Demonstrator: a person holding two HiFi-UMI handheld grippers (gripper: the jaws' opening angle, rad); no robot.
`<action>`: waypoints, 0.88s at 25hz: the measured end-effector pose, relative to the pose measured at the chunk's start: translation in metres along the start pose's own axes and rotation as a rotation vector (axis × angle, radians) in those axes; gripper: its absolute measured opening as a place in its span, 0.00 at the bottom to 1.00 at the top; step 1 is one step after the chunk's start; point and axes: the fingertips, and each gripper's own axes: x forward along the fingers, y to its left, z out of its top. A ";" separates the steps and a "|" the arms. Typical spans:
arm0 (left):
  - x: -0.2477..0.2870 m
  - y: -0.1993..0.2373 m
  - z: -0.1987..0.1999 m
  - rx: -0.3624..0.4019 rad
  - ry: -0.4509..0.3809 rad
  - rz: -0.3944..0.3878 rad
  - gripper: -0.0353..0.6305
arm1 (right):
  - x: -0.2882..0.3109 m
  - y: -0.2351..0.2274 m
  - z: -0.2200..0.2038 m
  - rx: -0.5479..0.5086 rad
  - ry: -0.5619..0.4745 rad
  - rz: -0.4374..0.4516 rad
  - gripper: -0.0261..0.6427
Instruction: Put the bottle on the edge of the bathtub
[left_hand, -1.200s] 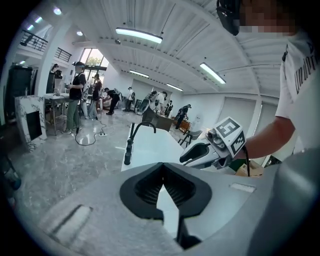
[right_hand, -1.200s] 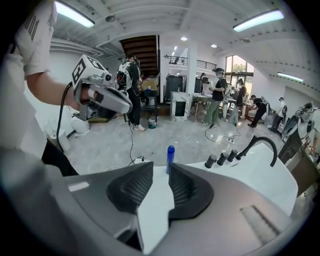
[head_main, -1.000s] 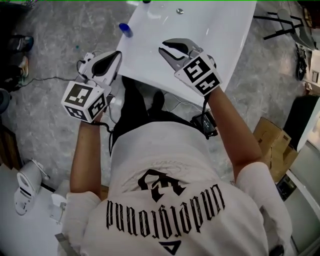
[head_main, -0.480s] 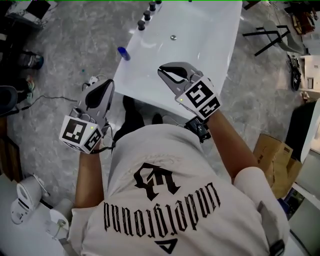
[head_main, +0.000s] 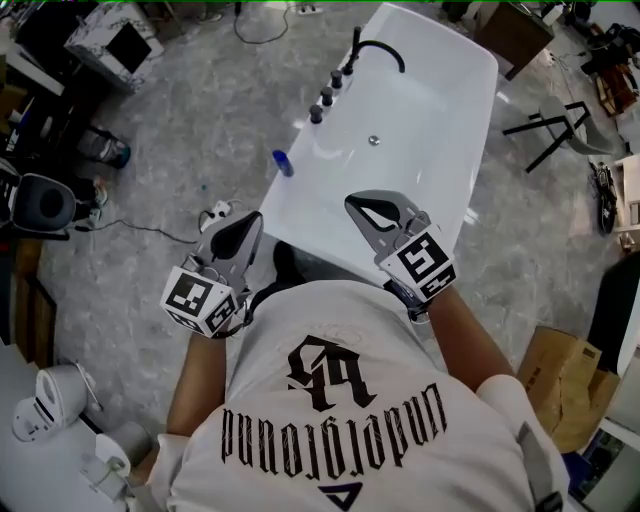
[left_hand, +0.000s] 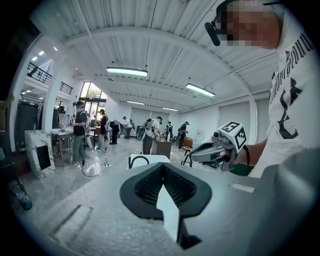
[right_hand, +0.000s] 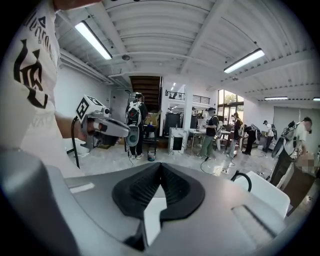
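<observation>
First, locate the blue bottle (head_main: 284, 162) on the left rim of the bathtub (head_main: 440, 120), upper middle of frame. Hold left gripper (head_main: 255, 219) and right gripper (head_main: 353, 205), fingers clenched on nothing, well apart from it; avoid nudging; check stable seating.

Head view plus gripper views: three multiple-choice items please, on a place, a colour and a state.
1. Where is the small blue bottle? A on the white bathtub's rim; B on the grey floor; C in the basin.
2. The curved faucet's colour? A white; B black; C red.
3. The left gripper's jaws? A wide apart; B shut on the bottle; C shut, empty.
A: it sits on the rim. B: dark spout against the white tub. C: pads meet, nothing between.
</observation>
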 end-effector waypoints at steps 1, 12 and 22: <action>-0.001 -0.001 0.003 0.005 -0.002 0.003 0.06 | -0.002 0.000 0.003 -0.006 -0.004 -0.002 0.04; -0.036 -0.018 0.022 0.048 -0.002 0.059 0.06 | -0.022 0.023 0.018 -0.017 -0.042 0.037 0.04; -0.080 -0.030 0.025 -0.009 -0.013 0.006 0.06 | -0.017 0.059 0.018 0.032 -0.042 -0.015 0.04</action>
